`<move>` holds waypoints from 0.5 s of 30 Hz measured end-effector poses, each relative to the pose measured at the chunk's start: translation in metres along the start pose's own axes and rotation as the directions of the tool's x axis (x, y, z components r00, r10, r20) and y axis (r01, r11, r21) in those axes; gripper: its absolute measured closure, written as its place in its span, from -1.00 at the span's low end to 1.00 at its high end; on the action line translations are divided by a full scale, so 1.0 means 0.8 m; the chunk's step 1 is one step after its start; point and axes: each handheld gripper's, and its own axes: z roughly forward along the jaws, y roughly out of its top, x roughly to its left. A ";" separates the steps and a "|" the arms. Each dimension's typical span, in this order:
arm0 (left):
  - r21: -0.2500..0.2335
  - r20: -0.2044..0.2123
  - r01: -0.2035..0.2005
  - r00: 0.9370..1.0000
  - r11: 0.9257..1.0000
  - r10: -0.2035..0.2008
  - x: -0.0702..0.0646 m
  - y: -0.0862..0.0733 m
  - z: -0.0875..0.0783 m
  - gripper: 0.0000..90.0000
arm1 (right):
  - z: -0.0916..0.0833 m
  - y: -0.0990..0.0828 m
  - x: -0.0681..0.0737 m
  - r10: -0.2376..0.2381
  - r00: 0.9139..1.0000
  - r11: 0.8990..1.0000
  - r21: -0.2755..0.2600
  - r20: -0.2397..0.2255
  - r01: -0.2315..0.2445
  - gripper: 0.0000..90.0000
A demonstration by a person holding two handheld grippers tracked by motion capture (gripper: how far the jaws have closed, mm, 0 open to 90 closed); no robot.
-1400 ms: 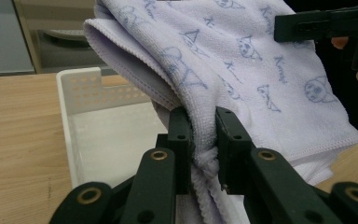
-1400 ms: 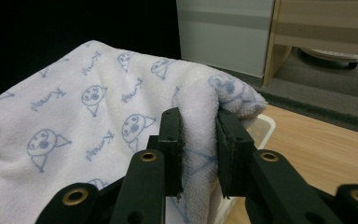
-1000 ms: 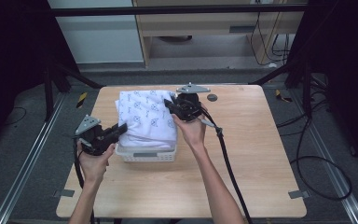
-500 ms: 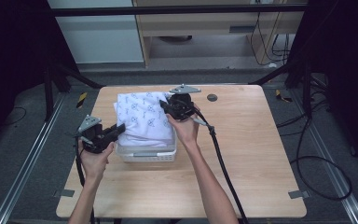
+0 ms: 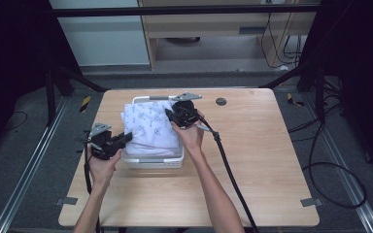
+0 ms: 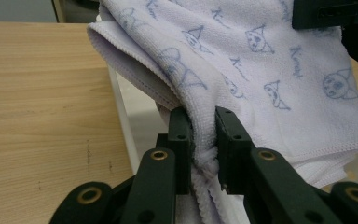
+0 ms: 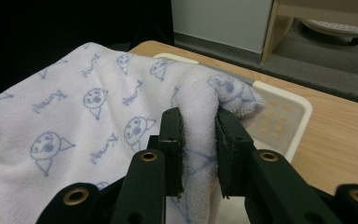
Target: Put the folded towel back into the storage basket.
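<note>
L gripper (image 5: 126, 138) low-left of centre frame, jaws clamped on cloth, R gripper (image 5: 169, 113) centre frame, jaws pinching cloth, forearms rising from bottom edge

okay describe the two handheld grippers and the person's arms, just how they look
Both the left gripper and right gripper are black, each topped by a grey three-cornered plate and trailing a black cable. Their jaws carry brass-coloured rivets and ribbed pads. The forearms are bare, with no sleeves visible.

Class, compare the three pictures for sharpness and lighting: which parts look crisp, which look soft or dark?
High view: soft overall, table evenly lit, surroundings nearly black. Left gripper view: towel print and left gripper jaws crisp, no glare. Right gripper view: towel crisp, basket rim slightly soft, upper left corner black.
</note>
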 end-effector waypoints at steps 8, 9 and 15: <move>0.039 -0.010 -0.021 1.000 0.999 0.022 -0.004 -0.007 0.014 0.71 | 0.007 -0.013 -0.006 0.011 1.000 1.000 0.028 0.016 -0.011 0.64; 0.044 -0.010 -0.022 1.000 0.999 0.022 -0.005 -0.008 0.015 0.71 | 0.008 -0.015 -0.006 0.013 1.000 0.999 0.030 0.017 -0.014 0.64; 0.077 -0.016 -0.029 0.999 0.997 0.031 -0.005 -0.013 0.024 0.71 | 0.016 -0.026 -0.010 0.013 1.000 0.998 0.053 0.027 -0.015 0.64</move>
